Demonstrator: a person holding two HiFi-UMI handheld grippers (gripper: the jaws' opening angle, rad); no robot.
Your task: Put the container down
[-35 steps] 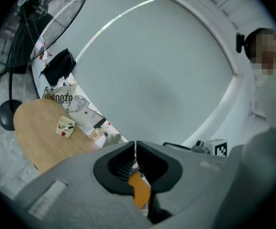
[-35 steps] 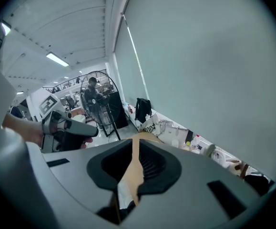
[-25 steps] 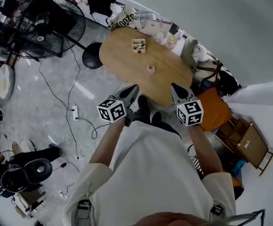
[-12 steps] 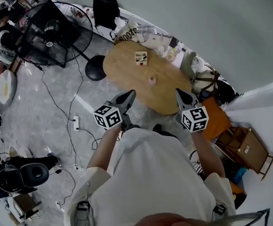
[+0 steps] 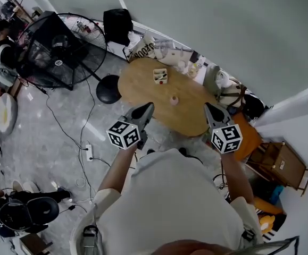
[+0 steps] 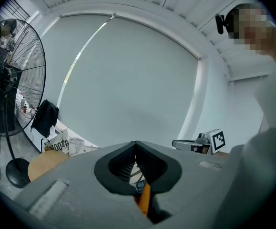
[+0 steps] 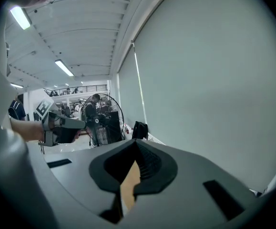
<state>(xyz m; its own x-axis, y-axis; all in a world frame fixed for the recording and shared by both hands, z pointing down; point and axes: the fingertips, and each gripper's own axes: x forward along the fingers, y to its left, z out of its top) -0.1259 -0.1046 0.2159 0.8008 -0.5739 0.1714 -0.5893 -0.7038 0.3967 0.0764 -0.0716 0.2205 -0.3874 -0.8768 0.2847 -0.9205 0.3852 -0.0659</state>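
The left hand-held gripper and right hand-held gripper have lifted and drawn back from the tabletop, jaws pressed together on nothing. The container sits on the tabletop's far side, well apart from both, so the putting-down looks finished.

Your left gripper and right gripper are grey with black-and-white square-patterned cubes, your shirt is white, the table is tan wood, the container cream, the small cup pale pink, and the fan black.
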